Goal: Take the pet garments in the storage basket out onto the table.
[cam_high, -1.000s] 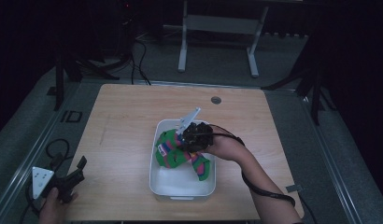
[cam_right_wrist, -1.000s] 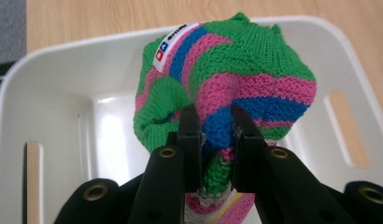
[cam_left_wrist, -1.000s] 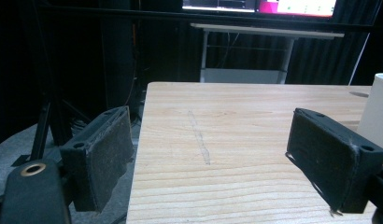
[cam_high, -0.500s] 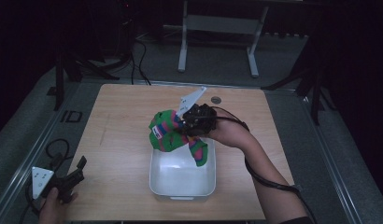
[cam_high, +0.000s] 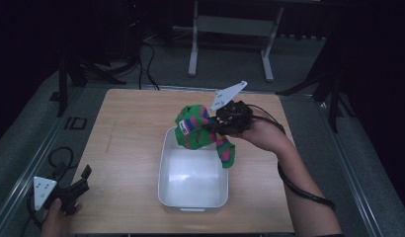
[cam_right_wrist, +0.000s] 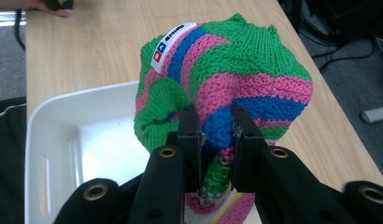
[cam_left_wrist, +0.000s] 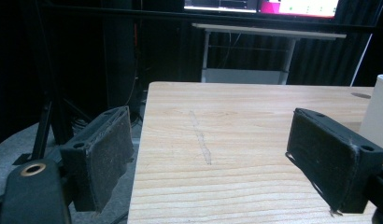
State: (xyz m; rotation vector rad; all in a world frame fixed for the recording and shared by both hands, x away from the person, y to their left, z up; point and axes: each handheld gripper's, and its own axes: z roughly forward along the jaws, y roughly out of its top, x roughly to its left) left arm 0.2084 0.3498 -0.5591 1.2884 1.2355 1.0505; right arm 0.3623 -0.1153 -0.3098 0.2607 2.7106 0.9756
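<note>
Table [cam_high: 131,128]: wooden, dark room around.
Right gripper [cam_right_wrist: 216,128]: clamped on knitted striped cloth [cam_high: 198,129].
Change: cloth now lifted out, bin [cam_high: 167,163] below it.
Left gripper [cam_left_wrist: 213,158]: jaws apart, idle.

The right tool [cam_high: 214,127] holds a striped knit sock [cam_high: 198,132] above the white bin [cam_high: 193,200].

My right gripper [cam_right_wrist: 216,128] has matte black jaws with flat dark pads and brass-coloured screw inserts behind them. A grey three-cornered plate sits above it; a black cable trails rearward. My left gripper [cam_left_wrist: 217,158] carries broad, fuzzy-edged black pads.
</note>
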